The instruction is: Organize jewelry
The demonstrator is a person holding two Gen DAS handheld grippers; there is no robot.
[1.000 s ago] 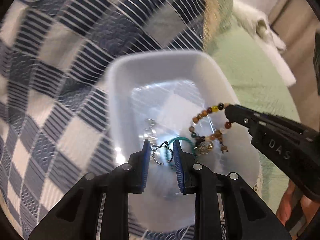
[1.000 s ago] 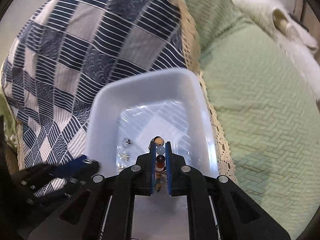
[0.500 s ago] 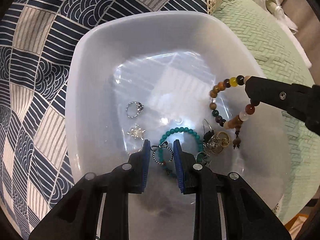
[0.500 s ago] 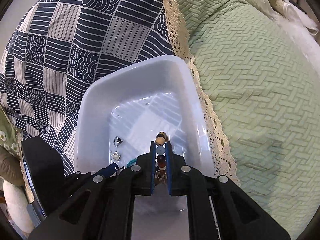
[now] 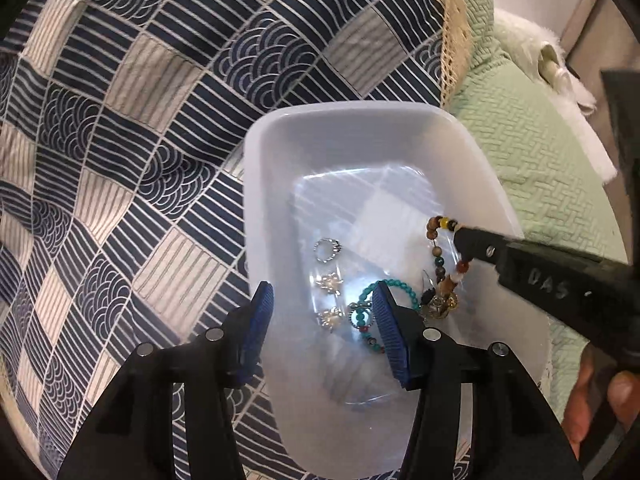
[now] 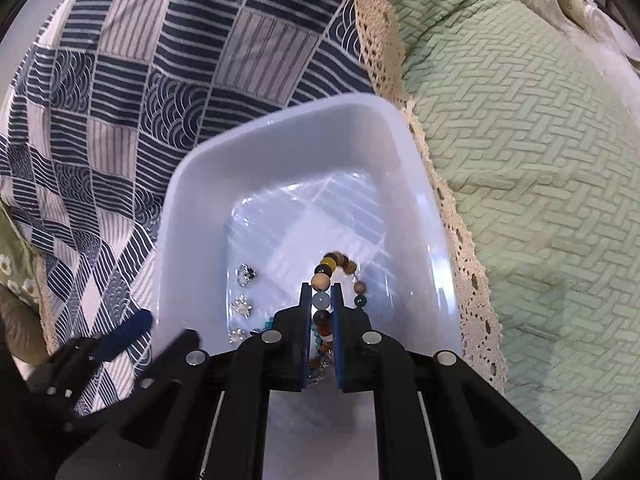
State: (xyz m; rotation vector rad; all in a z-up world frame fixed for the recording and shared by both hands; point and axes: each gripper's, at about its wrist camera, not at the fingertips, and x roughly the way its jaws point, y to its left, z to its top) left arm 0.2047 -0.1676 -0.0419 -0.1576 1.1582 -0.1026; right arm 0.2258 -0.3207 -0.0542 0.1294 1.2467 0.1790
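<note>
While the white tub (image 5: 360,152) sits on the blue and cream patterned cloth (image 5: 140,120), both tongs point down into it. The left tongs (image 5: 324,328) have just been opening, and now their blue pads stand wide apart with nothing pressed between them. One pad hangs over the tub's left wall and the other hangs over the green bead bracelet (image 5: 394,286), which lies on the tub floor. Between the pads, down on the floor of the tub, lie a little silver flower (image 5: 329,319) and a small ring with a bow (image 5: 359,316). A second silver flower (image 5: 328,282) and a silver ring (image 5: 326,249) lie a bit farther up. The right tongs (image 6: 321,302) are squeezed tight on the bracelet of brown, yellow and orange beads (image 6: 332,266). Part of that bracelet loops up past the tips, and the rest hangs down toward a small heap of gold bits (image 5: 442,302) at the right side of the tub. A green bumpy bed cover (image 6: 520,160) lies to the right of the cloth, past a lace edge (image 6: 448,200). A fluffy white thing (image 6: 580,4) rests at the far corner. A person's fingers (image 5: 592,400) show at the lower right in the left view.
</note>
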